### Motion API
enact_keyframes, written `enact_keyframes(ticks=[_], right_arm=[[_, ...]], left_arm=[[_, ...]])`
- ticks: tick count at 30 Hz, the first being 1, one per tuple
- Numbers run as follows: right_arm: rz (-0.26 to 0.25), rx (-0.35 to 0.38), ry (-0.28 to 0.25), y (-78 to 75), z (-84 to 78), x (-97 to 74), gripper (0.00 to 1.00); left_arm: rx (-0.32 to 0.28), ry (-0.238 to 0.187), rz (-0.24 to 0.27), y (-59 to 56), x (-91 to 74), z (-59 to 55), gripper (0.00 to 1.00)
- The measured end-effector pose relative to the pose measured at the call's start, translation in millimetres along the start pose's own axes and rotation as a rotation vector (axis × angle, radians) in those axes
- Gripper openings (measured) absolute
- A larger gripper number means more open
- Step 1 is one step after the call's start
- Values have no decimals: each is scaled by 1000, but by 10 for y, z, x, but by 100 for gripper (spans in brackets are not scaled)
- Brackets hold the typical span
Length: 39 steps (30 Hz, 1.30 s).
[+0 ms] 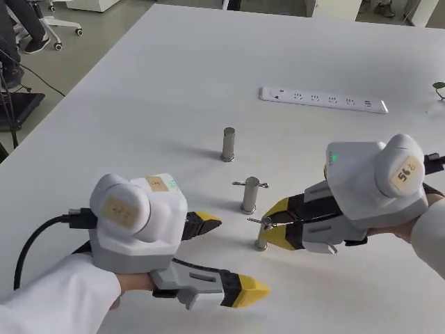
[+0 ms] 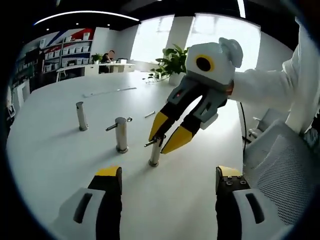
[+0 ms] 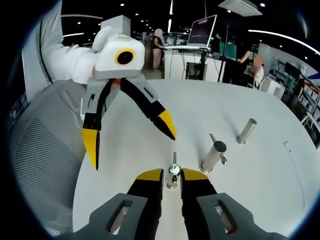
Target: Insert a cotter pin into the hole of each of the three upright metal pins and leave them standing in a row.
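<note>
The right tongs are pressed nearly together on a cotter pin at the top of the nearest pin, which stands upright on the bench. The thin end of the cotter pin pokes out on the side of that pin away from the tongs, so it looks to be in the hole. How far it is seated I cannot tell. Just behind it, the middle pin stands with a second cotter pin crosswise through its head, and that one looks finished. Farther back, the far pin stands bare, with nothing through its top. By my reckoning one of the three is done, one is in hand and one is left. All three are upright in a slightly slanted row.

In the right gripper view the yellow tips sit close on either side of the cotter pin's head, with only a narrow gap between them. The left tongs are spread wide, hold nothing and touch nothing. They are near the nearest pin and point toward it. Beyond the row lies a white power strip, well apart from the work
</note>
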State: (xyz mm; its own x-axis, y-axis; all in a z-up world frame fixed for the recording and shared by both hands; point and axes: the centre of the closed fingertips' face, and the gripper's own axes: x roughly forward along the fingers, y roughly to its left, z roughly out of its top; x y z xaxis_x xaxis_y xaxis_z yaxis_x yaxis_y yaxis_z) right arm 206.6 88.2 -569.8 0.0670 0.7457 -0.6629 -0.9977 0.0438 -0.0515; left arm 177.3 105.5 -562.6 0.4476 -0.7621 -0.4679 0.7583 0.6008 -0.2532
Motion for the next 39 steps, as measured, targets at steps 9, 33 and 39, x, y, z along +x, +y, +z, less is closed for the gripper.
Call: enact_keyframes(ticks=[9, 33, 39], right_arm=[[-7, -16, -3, -34, 15, 52, 5], [9, -107, 29, -443, -195, -329, 4], [-29, -92, 49, -724, -342, -401, 4]], left_arm=[[18, -80, 22, 32, -209, 184, 88], [10, -38, 6, 25, -253, 49, 99], [-12, -38, 53, 157, -323, 79, 99]])
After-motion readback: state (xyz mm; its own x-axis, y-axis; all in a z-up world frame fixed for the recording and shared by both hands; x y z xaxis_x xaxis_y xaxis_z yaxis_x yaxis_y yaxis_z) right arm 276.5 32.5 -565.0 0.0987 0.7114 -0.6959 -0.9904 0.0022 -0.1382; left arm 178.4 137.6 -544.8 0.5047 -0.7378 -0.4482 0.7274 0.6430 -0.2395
